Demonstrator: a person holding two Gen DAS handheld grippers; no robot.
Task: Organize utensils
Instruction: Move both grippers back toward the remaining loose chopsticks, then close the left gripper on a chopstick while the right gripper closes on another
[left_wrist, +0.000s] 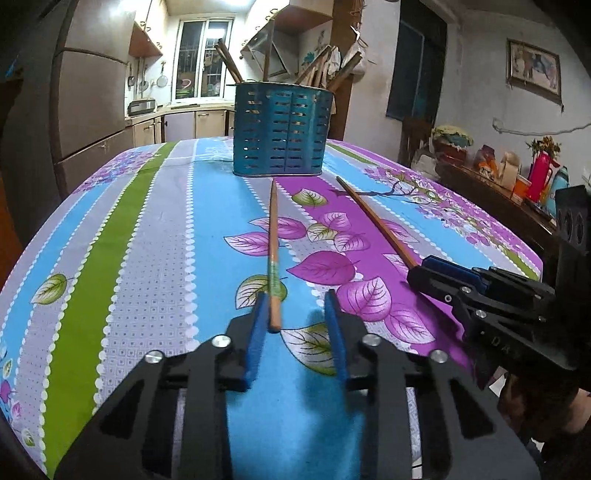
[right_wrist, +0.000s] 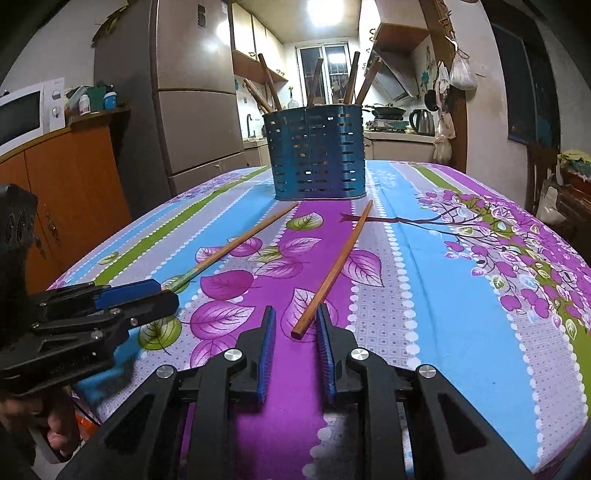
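i have each claw apart round a chopstick's near end, left claw (left_wrist: 299, 317) and right claw (right_wrist: 295, 326), tips aimed at the far holder (left_wrist: 282, 129).

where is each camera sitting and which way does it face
Left wrist: on the left gripper, looking along its fingers over the tablecloth toward the blue holder; the near chopstick ends between its jaws; right gripper at the right edge.
Right wrist: on the right gripper, facing the same holder; the other chopstick ends between its jaws; left gripper and a hand at left.
Shared: holder, both chopsticks, tablecloth.
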